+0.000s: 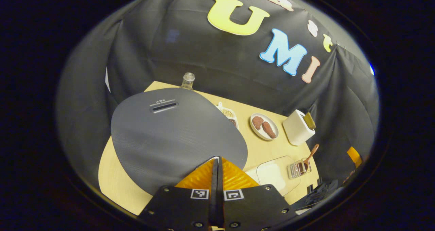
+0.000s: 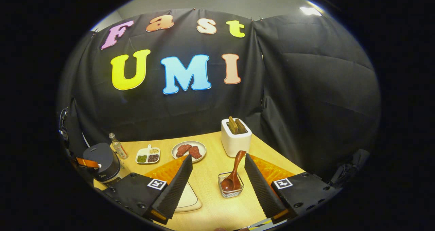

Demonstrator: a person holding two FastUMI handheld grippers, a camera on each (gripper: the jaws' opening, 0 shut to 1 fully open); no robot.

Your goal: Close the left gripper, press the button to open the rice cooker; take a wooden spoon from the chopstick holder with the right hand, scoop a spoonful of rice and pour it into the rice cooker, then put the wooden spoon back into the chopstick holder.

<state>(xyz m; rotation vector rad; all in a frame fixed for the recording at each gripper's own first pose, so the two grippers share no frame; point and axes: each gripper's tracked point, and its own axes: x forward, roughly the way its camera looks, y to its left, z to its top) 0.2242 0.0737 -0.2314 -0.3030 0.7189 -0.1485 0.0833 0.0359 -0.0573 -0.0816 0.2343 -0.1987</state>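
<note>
Pressing comes first: our left gripper (image 1: 217, 163) has its jaws together, sitting just over the near edge of the rice cooker (image 1: 170, 132) lid, still down. We judge the button lies under the tips; push straight, don't slide. Right gripper (image 2: 217, 176) is wide, empty, with the wooden spoon (image 2: 234, 176) standing in the chopstick holder (image 2: 231, 188) dead ahead between its fingers. Wooden table (image 2: 210, 170), black cloth walls behind.

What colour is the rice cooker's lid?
Dark grey, matte, finely textured: the rice cooker's lid shows best in the left gripper view.
</note>
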